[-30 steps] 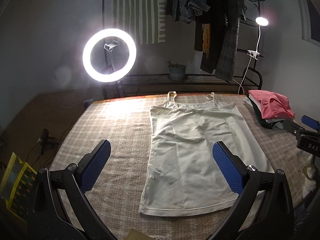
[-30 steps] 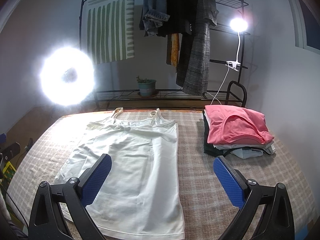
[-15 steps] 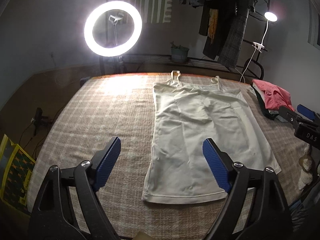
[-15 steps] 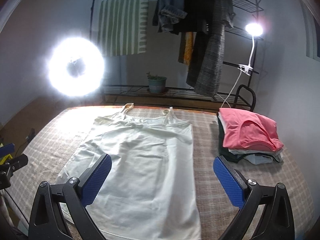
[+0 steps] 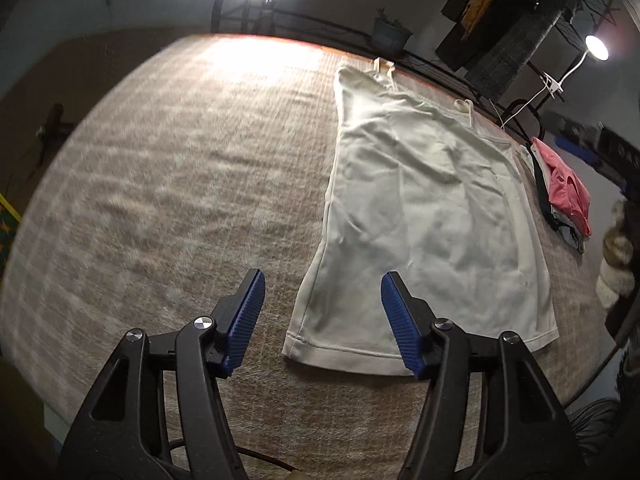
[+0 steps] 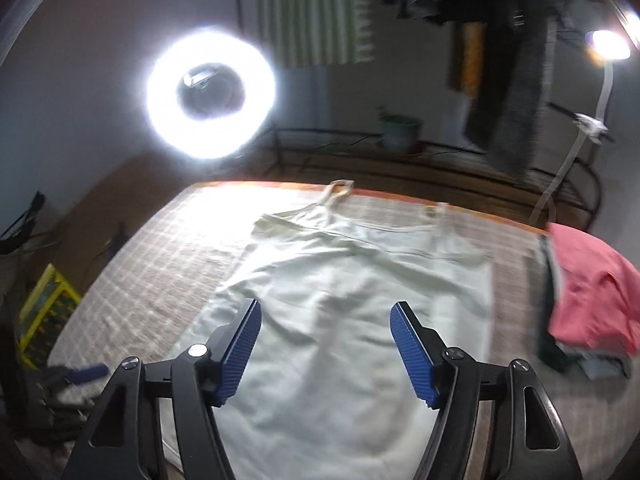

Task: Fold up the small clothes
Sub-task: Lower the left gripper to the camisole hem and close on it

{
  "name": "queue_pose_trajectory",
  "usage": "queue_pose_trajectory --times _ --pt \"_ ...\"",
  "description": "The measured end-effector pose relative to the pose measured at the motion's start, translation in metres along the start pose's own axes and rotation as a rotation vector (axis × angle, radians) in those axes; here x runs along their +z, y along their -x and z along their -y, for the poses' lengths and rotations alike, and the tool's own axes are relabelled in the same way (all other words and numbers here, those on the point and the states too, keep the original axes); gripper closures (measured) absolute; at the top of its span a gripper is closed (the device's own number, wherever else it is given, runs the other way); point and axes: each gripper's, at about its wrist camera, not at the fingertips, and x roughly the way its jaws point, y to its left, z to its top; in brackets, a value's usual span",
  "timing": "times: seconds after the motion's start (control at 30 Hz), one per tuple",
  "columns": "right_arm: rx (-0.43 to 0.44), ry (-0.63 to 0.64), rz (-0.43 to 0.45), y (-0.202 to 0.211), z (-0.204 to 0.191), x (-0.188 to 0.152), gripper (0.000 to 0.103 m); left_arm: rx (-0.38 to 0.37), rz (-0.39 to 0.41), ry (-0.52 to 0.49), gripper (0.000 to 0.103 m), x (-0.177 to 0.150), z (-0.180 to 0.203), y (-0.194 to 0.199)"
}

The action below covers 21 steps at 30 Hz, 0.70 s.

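A white strappy camisole (image 5: 424,208) lies flat on the checked table cover (image 5: 180,184), straps at the far edge, hem near me. My left gripper (image 5: 322,312) is open and empty, hovering over the camisole's near left hem corner. In the right wrist view the camisole (image 6: 352,304) fills the middle. My right gripper (image 6: 326,344) is open and empty above the lower middle of it. The left gripper (image 6: 80,372) shows blurred at the lower left of that view.
A stack of folded clothes with a pink top (image 6: 588,300) sits at the table's right side, also in the left wrist view (image 5: 566,188). A ring light (image 6: 210,92), clothes rack (image 6: 512,80) and clip lamp (image 6: 608,44) stand behind the table.
Both grippers have dropped lower and closer to the camisole. The left one moved toward the near left hem corner; the right one moved left over the garment. Both jaws narrowed but stay open.
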Motion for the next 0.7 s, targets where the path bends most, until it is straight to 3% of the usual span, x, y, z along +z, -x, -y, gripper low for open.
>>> queue_pose_trajectory --times 0.33,0.53,0.63,0.7 --pt "0.168 0.038 -0.156 -0.104 -0.043 0.051 0.040 0.008 -0.114 0.039 0.041 -0.003 -0.011 -0.033" --pt "0.238 0.014 -0.249 -0.166 -0.069 0.075 0.046 0.030 -0.149 0.044 0.053 -0.001 -0.018 -0.043" --pt "0.248 -0.010 -0.303 -0.196 -0.075 0.084 0.052 0.027 -0.140 0.052 0.064 0.000 -0.021 -0.045" --pt "0.245 -0.020 -0.332 -0.214 -0.079 0.088 0.054 0.016 -0.145 0.055 0.088 0.002 -0.024 -0.047"
